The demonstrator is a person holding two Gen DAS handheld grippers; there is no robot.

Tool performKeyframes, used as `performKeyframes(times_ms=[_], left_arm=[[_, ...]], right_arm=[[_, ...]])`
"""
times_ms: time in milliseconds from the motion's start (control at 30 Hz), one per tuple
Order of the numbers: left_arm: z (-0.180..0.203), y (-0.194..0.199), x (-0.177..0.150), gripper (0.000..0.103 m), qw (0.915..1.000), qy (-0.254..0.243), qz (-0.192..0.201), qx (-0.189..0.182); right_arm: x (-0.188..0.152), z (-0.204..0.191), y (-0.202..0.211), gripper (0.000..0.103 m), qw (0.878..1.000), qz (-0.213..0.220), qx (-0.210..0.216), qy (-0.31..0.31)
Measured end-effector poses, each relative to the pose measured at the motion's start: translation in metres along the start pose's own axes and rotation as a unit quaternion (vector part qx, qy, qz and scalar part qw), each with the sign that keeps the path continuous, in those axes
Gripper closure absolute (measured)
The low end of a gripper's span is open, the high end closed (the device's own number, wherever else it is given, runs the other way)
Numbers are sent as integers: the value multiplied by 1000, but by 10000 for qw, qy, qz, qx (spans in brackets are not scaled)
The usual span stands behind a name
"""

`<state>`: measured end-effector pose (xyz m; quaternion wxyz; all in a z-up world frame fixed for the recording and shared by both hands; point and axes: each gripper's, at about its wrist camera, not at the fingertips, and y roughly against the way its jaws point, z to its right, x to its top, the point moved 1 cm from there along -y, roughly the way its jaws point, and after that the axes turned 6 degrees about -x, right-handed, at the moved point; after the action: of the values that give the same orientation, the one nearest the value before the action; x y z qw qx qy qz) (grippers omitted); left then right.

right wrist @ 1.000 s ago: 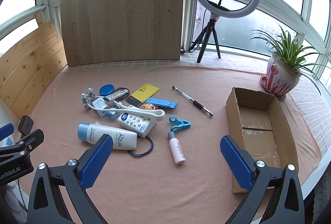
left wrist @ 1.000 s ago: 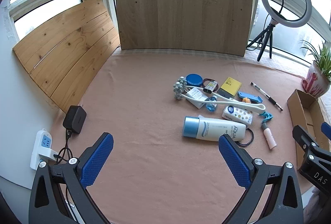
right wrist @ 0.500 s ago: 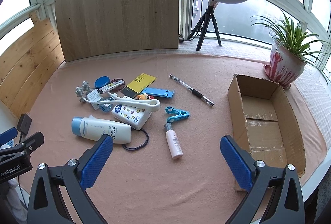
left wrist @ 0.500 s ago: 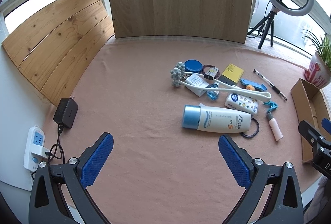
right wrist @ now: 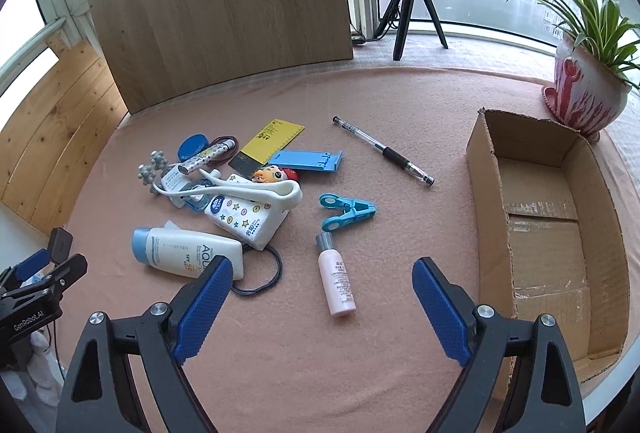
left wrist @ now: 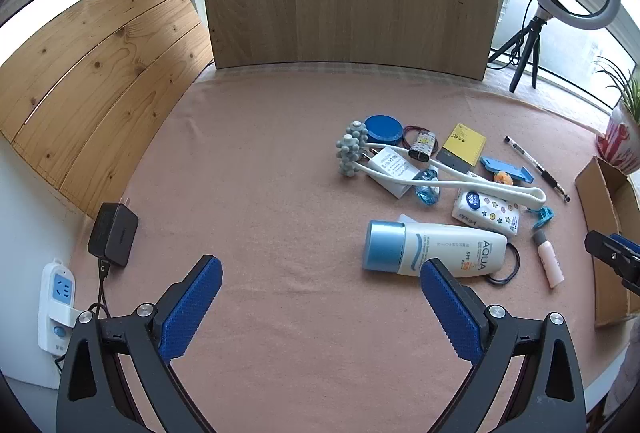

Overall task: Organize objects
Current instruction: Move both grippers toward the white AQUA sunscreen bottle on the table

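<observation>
The right claw (right wrist: 322, 307), blue pads set wide apart and gripping nothing, hangs at the bottom of its view over the pink cloth-covered tabletop (right wrist: 400, 93). Between its pads lies a small pink bottle with a grey cap (right wrist: 335, 279), and bare cloth runs from there to the lower edge of the frame. On the right of that view sits an open brown cardboard box (right wrist: 488, 161) – only its taped floor shows inside, nothing else. Its near corner reaches the tabletop's lower right edge.

The left claw (left wrist: 320, 307) is likewise spread and empty, low in its own view, with a broad stretch of open cloth across the centre and left of the frame. Just above its right pad lies a white sunscreen tube with a blue cap (left wrist: 434, 249), a thin black hair loop (left wrist: 514, 267) at its far end.

The rest of the clutter is bunched in the middle right – a white star-patterned packet (left wrist: 486, 207), a long white massager with grey knobbed heads (left wrist: 400, 169), a round blue lid (left wrist: 383, 128), a yellow card (left wrist: 464, 145), a turquoise clip (right wrist: 346, 211), a light blue plastic stand (right wrist: 310, 161) and a clear pen with a black grip (right wrist: 384, 151). The pen lies apart from the heap, toward the box.

At the left edge a black power adapter (left wrist: 113, 235) and a white power strip (left wrist: 56, 303) rest by slanted wooden boards (left wrist: 92, 73).
</observation>
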<state>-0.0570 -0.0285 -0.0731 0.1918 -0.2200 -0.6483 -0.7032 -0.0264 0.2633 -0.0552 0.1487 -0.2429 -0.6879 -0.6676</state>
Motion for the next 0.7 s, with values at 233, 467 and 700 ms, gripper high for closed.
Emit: performKeyframes(times_ms=[233,467,700], left_arm=[[-1,-25,11,6,9998,-29,-151,-115],[0,-49,23,9,9995,-67,-269,-151],[17,-76,45,21,9979,-301,-496,-274]], right_arm=[[13,12,-18,32,9993,-311,147,-118],[19,5,-39,44,9955,-761,535,-193],[20,-21,-50,44,9940,-922,580,21]])
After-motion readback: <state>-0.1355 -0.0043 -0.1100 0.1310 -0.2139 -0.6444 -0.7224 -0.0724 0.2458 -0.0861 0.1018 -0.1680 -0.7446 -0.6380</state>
